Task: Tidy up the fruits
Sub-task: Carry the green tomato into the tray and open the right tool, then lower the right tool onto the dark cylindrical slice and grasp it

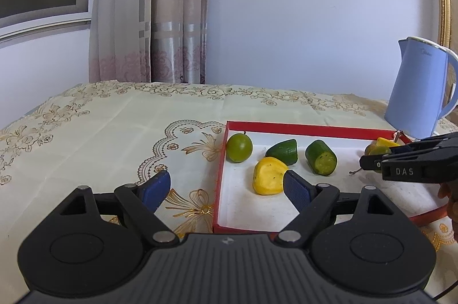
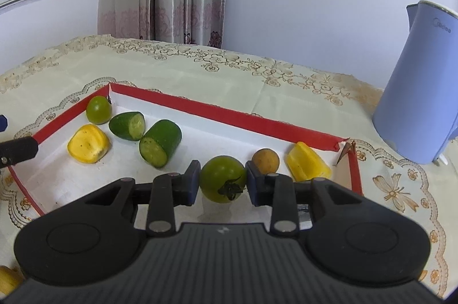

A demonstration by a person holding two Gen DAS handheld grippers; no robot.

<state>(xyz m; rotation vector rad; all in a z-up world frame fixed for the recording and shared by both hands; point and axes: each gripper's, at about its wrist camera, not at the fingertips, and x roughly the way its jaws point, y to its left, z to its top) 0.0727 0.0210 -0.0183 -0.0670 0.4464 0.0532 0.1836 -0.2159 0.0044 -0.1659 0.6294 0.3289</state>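
Observation:
A red-rimmed white tray [image 1: 286, 128] [image 2: 217, 110] lies on the tablecloth. In it are a round green fruit [image 1: 239, 147] [image 2: 98, 109], two cut green pieces [image 1: 282, 151] [image 1: 321, 157] [image 2: 128, 125] [image 2: 160, 143] and a yellow piece [image 1: 269, 175] [image 2: 88, 143]. My right gripper [image 2: 222, 180] [image 1: 372, 159] is shut on a green tomato [image 2: 222, 183] over the tray's right part, beside a small brown fruit [image 2: 265, 160] and another yellow piece [image 2: 308, 166] [image 1: 386, 142]. My left gripper [image 1: 226, 189] is open and empty over the tray's front left rim.
A light blue kettle [image 1: 419, 94] [image 2: 420, 86] stands on the table right of the tray. A yellow object [image 2: 8, 279] shows at the lower left edge of the right wrist view. A curtain [image 1: 148, 9] and a window hang behind the table.

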